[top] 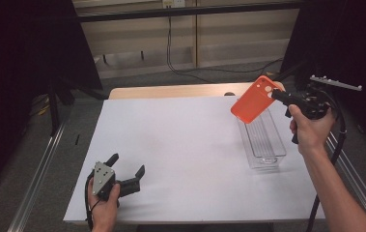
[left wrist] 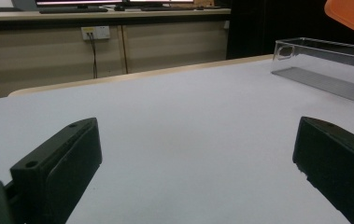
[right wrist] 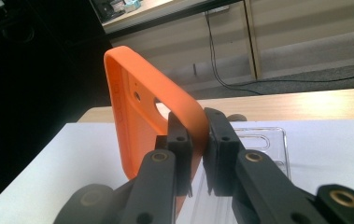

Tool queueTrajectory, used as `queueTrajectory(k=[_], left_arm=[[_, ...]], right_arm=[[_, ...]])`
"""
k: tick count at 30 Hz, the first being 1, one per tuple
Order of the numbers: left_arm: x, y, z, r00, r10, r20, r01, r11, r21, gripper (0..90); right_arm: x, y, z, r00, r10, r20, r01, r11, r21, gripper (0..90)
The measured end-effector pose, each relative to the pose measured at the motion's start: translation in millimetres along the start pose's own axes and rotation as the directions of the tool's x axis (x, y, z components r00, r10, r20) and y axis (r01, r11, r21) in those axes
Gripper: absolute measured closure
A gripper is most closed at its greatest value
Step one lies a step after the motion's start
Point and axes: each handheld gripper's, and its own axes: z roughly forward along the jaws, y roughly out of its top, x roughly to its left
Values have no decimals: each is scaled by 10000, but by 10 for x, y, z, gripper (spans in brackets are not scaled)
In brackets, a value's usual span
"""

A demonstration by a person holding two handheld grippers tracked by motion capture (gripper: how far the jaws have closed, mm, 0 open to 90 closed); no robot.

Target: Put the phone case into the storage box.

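Observation:
An orange phone case [top: 253,100] hangs in the air above the far end of a clear plastic tray [top: 262,137] at the table's right. My right gripper [top: 278,96] is shut on the case's corner near the camera cut-out; in the right gripper view the pads clamp the case's [right wrist: 142,116] edge under my right gripper [right wrist: 198,135]. My left gripper [top: 127,163] rests on the white sheet at the front left, jaws wide open with nothing between them. In the left gripper view my left gripper [left wrist: 198,154] faces the tray [left wrist: 324,70], and the case [left wrist: 352,13] shows at the top right.
A white sheet [top: 180,145] covers the wooden table [top: 171,91]. Black curtains flank both sides. Cables run along the floor behind the table. A small dark object [top: 229,94] sits at the table's far edge.

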Motion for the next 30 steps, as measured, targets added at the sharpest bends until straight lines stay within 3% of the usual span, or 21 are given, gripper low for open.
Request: queueTrajectory(k=[20, 30], left_arm=[[1, -5, 8, 9999, -110, 45, 110, 9999, -30, 13], [1, -6, 5, 10000, -71, 42, 71, 10000, -11, 13]], right_arm=[[-209, 121, 201, 9990, 84, 442, -79, 9999, -122, 815], [-345, 111, 295, 9943, -400, 986, 386, 9991, 160, 815]])
